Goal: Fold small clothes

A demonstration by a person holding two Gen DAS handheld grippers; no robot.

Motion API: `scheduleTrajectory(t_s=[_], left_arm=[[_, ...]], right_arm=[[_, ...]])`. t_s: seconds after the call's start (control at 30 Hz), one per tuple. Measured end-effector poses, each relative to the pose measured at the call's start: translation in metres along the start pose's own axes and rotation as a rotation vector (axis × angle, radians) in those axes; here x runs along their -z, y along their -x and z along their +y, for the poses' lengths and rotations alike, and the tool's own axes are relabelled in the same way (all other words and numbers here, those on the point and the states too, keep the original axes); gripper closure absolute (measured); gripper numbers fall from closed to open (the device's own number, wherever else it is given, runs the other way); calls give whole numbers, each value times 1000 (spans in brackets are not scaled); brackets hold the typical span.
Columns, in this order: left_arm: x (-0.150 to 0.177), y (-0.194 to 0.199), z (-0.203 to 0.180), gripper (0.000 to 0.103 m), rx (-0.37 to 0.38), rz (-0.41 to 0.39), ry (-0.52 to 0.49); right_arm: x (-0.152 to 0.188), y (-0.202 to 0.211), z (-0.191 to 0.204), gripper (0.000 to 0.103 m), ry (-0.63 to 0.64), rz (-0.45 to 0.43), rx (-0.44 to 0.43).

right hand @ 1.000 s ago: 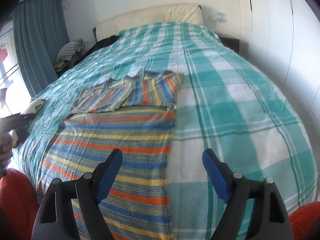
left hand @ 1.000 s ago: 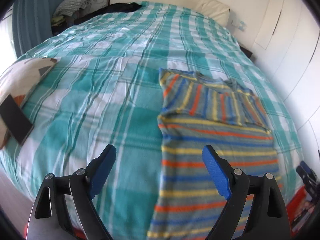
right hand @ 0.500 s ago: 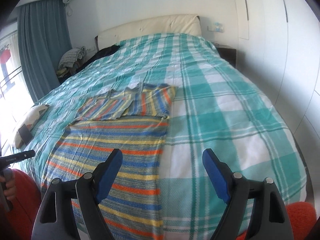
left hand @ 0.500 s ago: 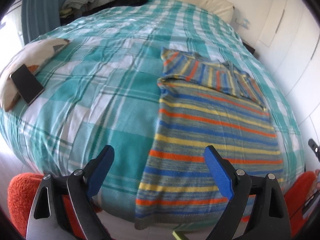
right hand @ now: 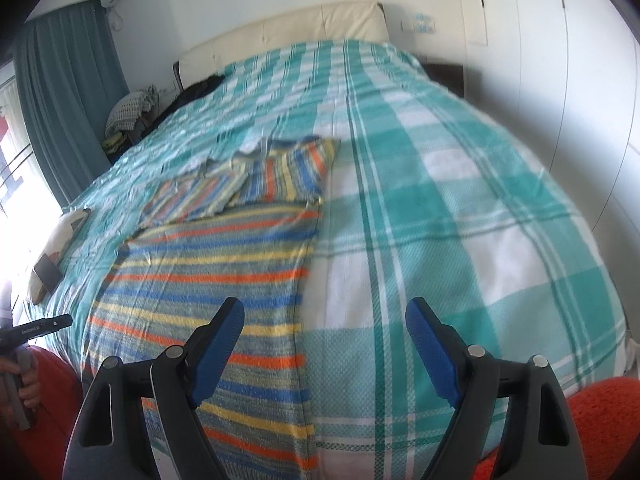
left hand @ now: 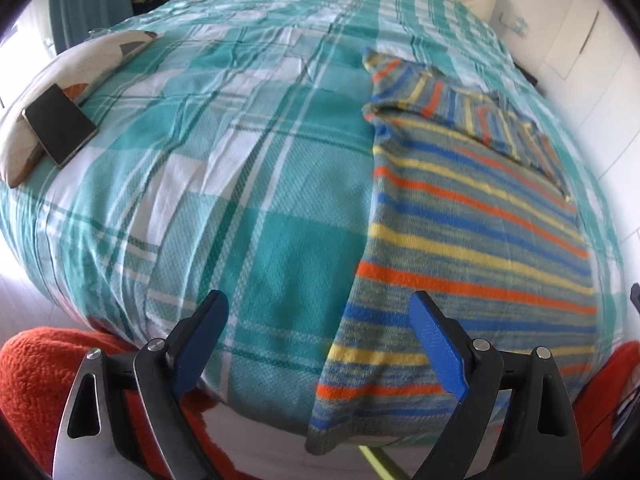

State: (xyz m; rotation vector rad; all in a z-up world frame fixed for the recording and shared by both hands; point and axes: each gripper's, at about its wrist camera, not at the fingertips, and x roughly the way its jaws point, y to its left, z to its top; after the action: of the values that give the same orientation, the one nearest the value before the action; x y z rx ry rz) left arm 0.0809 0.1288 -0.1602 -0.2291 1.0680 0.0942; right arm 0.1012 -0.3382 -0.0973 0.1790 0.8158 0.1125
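Left gripper [left hand: 320, 332] hangs wide open, holding nothing, off the foot of the bed [left hand: 248, 184]. The striped sweater [left hand: 472, 232] lies flat on the plaid cover, sleeves already folded across the chest, hem draped over the near edge. Right gripper [right hand: 325, 336] is also spread wide and empty, above the sweater's right edge. Judged step: between sleeve fold and bottom-up fold; next, each gripper needs a hem corner. Versus a second ago, both cameras sit farther back and the hem edge now shows.
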Motion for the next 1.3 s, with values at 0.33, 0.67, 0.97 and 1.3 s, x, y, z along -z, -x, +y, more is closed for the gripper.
scheduleTrajectory(t_s=[0.33, 0.67, 0.97, 1.3], left_arm=[[5, -18, -21, 10, -12, 58, -88], [9, -22, -34, 10, -44, 67, -124], [4, -1, -24, 10, -20, -24, -65], [-5, 6, -5, 10, -14, -65, 53]], right_arm=[[13, -26, 5, 21, 25, 111, 25], [17, -30, 11, 21, 58, 146, -5], [16, -22, 10, 21, 36, 130, 7], [15, -11, 9, 20, 38, 99, 22]])
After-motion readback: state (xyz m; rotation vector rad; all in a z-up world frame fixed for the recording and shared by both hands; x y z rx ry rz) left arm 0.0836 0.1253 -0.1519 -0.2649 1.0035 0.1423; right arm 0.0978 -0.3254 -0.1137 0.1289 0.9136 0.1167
